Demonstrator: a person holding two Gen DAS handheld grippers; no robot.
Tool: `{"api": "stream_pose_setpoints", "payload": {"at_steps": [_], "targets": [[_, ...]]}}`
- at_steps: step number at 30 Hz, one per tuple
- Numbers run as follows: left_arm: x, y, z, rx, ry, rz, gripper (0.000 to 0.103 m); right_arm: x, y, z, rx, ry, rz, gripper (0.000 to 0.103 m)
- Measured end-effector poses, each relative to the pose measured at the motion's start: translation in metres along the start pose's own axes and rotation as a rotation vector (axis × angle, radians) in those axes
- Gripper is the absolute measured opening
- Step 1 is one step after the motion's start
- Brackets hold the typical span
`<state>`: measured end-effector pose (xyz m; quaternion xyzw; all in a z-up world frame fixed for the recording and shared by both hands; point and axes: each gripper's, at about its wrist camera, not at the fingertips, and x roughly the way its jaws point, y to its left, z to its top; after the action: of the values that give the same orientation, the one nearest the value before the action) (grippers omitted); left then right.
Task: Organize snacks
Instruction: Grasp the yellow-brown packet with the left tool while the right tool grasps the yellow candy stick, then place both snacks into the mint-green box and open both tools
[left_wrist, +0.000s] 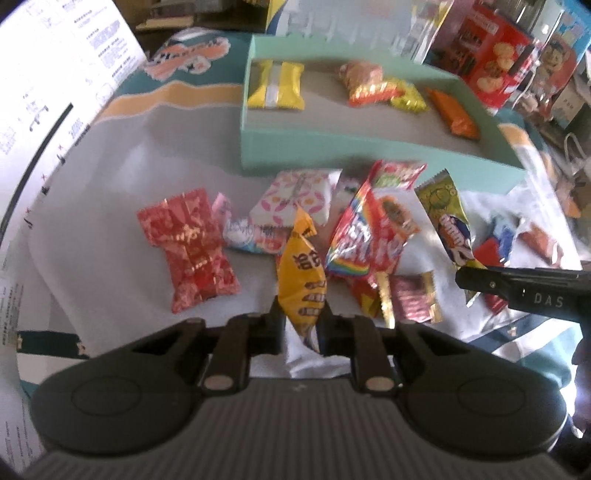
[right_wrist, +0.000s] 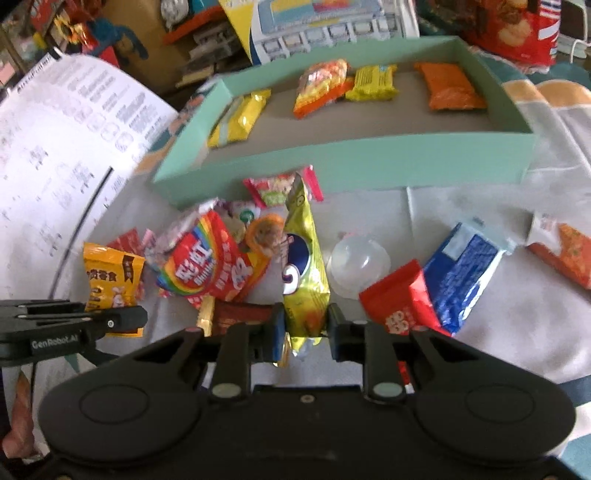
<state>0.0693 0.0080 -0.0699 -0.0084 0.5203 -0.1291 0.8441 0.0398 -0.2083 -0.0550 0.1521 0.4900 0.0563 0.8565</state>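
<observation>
- The yellow-orange packet (left_wrist: 303, 280) stands on end between our left gripper (left_wrist: 301, 325) fingers, clenched at its lower part, its long axis running up and away from the claw toward the tray
- The lime-green packet (right_wrist: 304, 266) sits likewise in our right gripper (right_wrist: 306, 332), pinched near its bottom seam, its length pointing straight ahead at the tray's near wall
- Each packet appears to hang clear above the loose pile, with the rainbow packet (right_wrist: 207, 269) just left of the right claw
- The mint-green tray (right_wrist: 369, 162) lies dead ahead of both claws, beyond the pile; four snacks already lie inside
- We judge the right claw the nearer to the tray; each packet must clear the near wall before letting go
</observation>
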Motion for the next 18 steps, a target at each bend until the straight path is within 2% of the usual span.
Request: {"api": "stream_pose_setpoints", "payload": {"at_steps": [6, 10, 18], "targets": [[-0.024, -0.007, 0.016, 0.013, -0.061, -0.048, 0.016, -0.026, -0.006, 0.007, 0.027, -0.056, 0.033, 0.023], [-0.027, -0.012, 0.038, 0.040, -0.076, -0.063, 0.016, -0.043, -0.016, 0.027, 0.058, -0.107, 0.037, 0.023], [0.000, -0.020, 0.111, 0.075, -0.088, -0.074, 0.016, -0.049, -0.056, 0.092, 0.115, -0.180, -0.059, 0.023]]}}
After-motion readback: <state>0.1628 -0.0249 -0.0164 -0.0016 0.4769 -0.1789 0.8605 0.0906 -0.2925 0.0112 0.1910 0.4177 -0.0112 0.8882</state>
